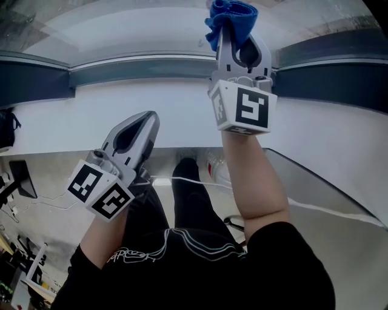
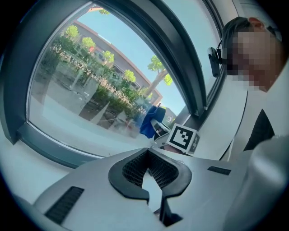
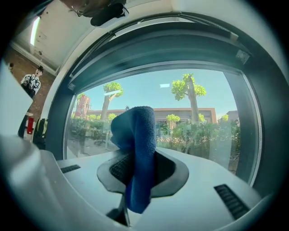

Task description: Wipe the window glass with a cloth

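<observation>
My right gripper (image 1: 234, 27) is raised to the window glass (image 1: 139, 30) and is shut on a bunched blue cloth (image 1: 231, 13). In the right gripper view the cloth (image 3: 137, 135) stands up between the pads, in front of the pane (image 3: 203, 117); whether it touches the pane I cannot tell. The left gripper (image 1: 150, 117) hangs lower and to the left, over the white sill, shut with nothing in it. The left gripper view shows its pads meeting (image 2: 148, 151), the blue cloth (image 2: 149, 121) at the glass (image 2: 90, 90), and the right gripper's marker cube (image 2: 183, 137).
A dark window frame (image 1: 36, 79) runs along the bottom of the pane above a white sill (image 1: 109, 106). A white cable (image 1: 200, 183) crosses the floor by my legs. Clutter lies at the lower left (image 1: 18, 254). Another person (image 3: 32, 81) stands far off.
</observation>
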Tool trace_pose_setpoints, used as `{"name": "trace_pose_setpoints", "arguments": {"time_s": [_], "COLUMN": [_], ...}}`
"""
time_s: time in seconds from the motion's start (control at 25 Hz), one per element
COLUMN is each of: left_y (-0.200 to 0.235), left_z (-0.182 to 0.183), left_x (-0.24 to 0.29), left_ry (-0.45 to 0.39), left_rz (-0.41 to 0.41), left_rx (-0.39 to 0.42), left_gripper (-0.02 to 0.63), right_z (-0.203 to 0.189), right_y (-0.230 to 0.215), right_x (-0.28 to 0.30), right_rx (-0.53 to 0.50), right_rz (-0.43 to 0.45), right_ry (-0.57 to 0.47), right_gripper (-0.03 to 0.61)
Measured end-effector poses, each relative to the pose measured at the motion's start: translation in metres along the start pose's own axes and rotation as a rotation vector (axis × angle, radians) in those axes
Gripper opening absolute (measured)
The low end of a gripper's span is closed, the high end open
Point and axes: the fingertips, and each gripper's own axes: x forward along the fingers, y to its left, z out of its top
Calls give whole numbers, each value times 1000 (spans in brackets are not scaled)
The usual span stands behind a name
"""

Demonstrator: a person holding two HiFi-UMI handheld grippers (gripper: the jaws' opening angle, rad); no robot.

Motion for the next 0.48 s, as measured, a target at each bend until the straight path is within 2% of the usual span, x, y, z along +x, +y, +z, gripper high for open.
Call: {"name": "trace_pose_setpoints", "arguments": {"time_s": [0.48], "left_y": [-49], "left_z": [-35], "left_x": [87], "left_ry": [71], "left_rz": [-73], "left_rx": [14], "left_gripper": [6], "right_z": [-33], "right_y": [-126], "right_x": [-39], "right_rx": [-1], "right_rz": [-122], "right_ry": [29], "right_gripper": [64]}}
